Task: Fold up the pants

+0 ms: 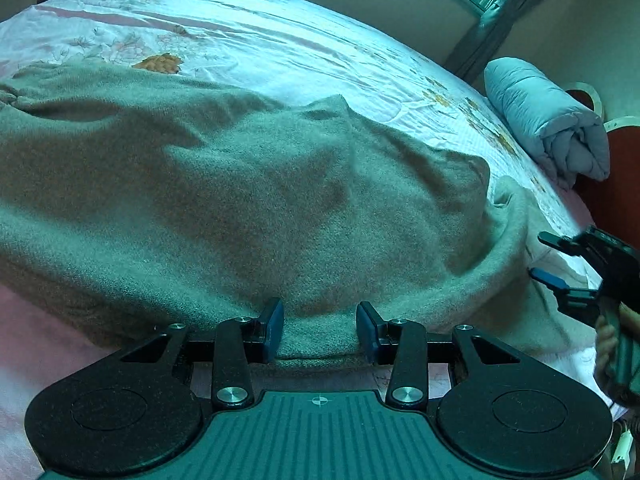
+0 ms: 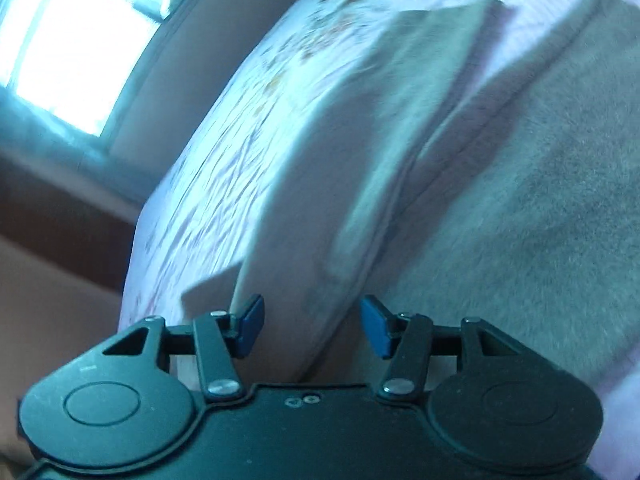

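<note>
Grey-beige knit pants (image 1: 240, 184) lie spread in rumpled folds over a floral bed sheet (image 1: 280, 36). My left gripper (image 1: 320, 330) sits at their near folded edge, shut on that edge, which runs between the blue pads (image 1: 274, 328). My right gripper (image 1: 542, 258) stands open by the right end of the pants. The right wrist view is blurred. There my right gripper (image 2: 313, 330) has its jaws opening. A pale fold of the pants (image 2: 360, 184) runs between them, and neither pad touches it. More grey cloth fills the right.
A rolled pale blue quilt (image 1: 548, 132) lies at the bed's far right edge, by red-brown furniture (image 1: 616, 192). A hand (image 1: 608, 344) holds the right gripper. A bright window (image 2: 68, 40) and a wall stand beyond the bed's left side.
</note>
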Action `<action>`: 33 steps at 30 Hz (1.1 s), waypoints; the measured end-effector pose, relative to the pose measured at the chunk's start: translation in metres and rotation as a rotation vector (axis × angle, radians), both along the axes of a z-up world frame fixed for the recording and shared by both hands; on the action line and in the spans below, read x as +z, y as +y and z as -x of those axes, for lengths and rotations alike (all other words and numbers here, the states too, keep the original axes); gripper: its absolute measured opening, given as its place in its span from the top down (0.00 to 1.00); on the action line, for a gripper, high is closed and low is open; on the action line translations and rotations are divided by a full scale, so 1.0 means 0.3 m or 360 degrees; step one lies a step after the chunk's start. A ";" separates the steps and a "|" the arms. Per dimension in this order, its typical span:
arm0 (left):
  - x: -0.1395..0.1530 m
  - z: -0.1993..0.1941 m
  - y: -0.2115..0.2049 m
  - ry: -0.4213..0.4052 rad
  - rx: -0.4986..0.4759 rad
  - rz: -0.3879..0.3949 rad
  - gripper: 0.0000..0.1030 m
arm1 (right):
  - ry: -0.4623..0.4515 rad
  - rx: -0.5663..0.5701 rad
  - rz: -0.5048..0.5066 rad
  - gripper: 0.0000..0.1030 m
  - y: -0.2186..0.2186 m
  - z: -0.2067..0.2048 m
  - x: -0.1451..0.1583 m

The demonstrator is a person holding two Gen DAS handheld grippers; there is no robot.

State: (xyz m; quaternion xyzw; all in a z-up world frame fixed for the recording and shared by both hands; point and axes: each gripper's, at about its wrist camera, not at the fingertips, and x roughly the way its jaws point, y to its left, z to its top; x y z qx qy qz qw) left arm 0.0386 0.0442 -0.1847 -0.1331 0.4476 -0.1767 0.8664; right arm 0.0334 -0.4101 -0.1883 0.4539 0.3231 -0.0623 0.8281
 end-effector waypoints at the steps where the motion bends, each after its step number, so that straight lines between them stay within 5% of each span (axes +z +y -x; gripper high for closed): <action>1: 0.004 0.009 0.001 -0.0002 -0.0001 -0.0009 0.60 | 0.0010 -0.0032 -0.0005 0.57 -0.008 -0.010 -0.011; 5: -0.025 -0.047 -0.037 0.0005 0.0006 -0.0010 0.60 | -0.0008 -0.0125 -0.0017 0.67 -0.023 -0.038 -0.038; 7: -0.031 -0.053 -0.039 0.0007 0.0001 -0.0012 0.60 | 0.0010 -0.0066 -0.0021 1.00 -0.010 -0.062 -0.046; 10: -0.029 -0.053 -0.040 0.0007 -0.0003 -0.0016 0.60 | -0.0080 -0.0065 0.0018 1.00 -0.014 -0.048 -0.010; 16: -0.028 -0.056 -0.038 0.0006 -0.0027 -0.0021 0.60 | -0.0224 0.0053 0.0452 1.00 0.055 0.096 0.197; 20: -0.026 -0.060 -0.038 0.0004 -0.0062 -0.0031 0.60 | -0.0240 0.0070 0.0584 1.00 0.111 0.225 0.252; 25: -0.022 -0.064 -0.040 0.0000 -0.0092 -0.0054 0.60 | -0.0163 0.0002 0.0645 1.00 0.134 0.346 0.197; 30: -0.014 -0.059 -0.041 -0.0007 -0.0097 -0.0080 0.60 | 0.0077 -0.0014 0.0592 1.00 0.115 0.346 0.020; 33: 0.025 -0.042 -0.052 -0.0038 -0.0071 -0.0101 0.60 | 0.0111 0.0031 0.0644 0.97 0.139 0.335 0.021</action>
